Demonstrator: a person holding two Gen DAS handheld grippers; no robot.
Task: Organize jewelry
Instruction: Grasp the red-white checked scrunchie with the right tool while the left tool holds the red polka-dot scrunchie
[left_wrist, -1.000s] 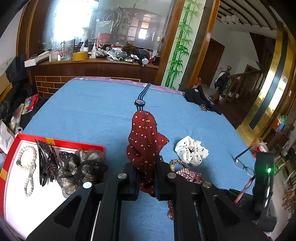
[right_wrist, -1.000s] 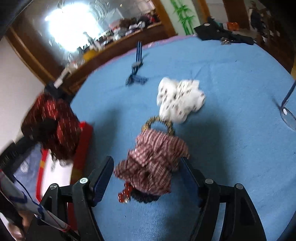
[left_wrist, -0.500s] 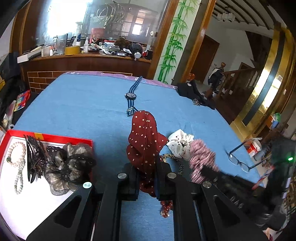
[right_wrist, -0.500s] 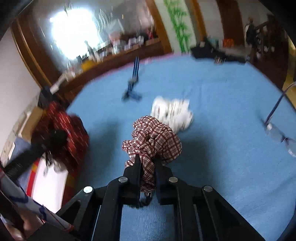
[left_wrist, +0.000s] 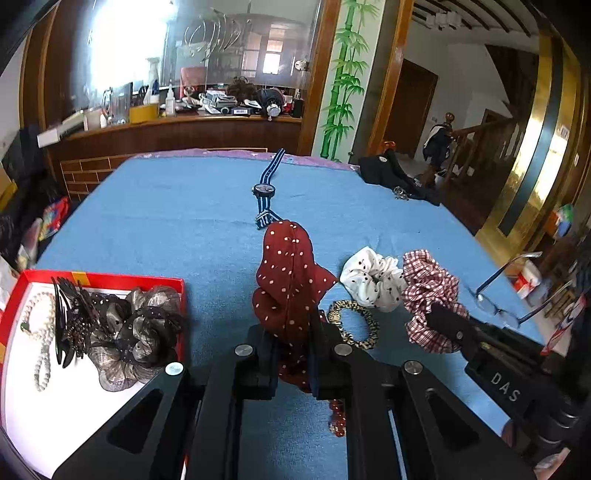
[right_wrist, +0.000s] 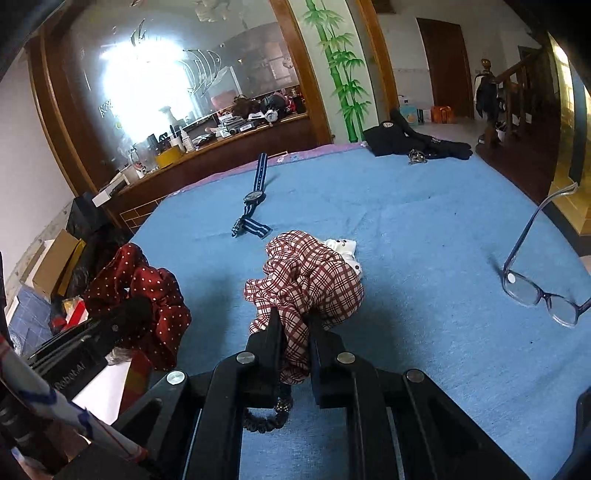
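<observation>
Scrunchie (right_wrist: 310, 284) pinched in right gripper (right_wrist: 293, 332), seemingly above cloth (right_wrist: 424, 258).

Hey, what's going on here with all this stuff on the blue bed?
A person is tidying hair accessories and jewelry with two handheld grippers. The left gripper is shut on a red polka-dot scrunchie, the right gripper on a plaid scrunchie. A red tray already holds a pearl necklace and dark hair pieces. A white scrunchie, a striped watch and glasses lie loose.

tray (left_wrist: 22, 280) left | scrunchie (left_wrist: 373, 277) right | watch (left_wrist: 264, 190) behind
</observation>
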